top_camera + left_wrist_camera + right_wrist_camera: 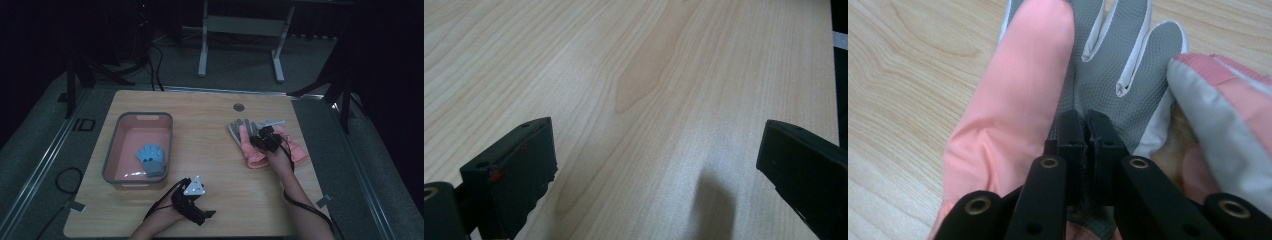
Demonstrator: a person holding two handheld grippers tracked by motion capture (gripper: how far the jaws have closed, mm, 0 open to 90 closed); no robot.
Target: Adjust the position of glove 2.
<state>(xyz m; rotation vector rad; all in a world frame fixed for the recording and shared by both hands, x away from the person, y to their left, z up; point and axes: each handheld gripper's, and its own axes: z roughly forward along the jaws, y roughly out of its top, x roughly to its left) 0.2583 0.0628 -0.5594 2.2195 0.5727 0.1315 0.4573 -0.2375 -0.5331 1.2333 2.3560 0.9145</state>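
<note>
A pink glove with a grey palm (246, 140) lies palm up on the right half of the wooden table, its grey fingers pointing away. My right gripper (258, 136) is down on it, and in the right gripper view the gripper (1087, 119) has its jaws pressed together on a pinch of the grey palm fabric (1108, 75). A second pink and grey glove (296, 149) lies just to the right and also appears in the right gripper view (1228, 105). My left gripper (206, 215) rests near the front edge. In its own view, the left gripper (656, 160) stands wide open over bare wood.
A pink basin with a grey rim (137, 116) stands at the left, and a blue glove (151, 159) lies in it. A small round hole (238, 107) sits near the table's far edge. Cables trail off the front edge from both grippers.
</note>
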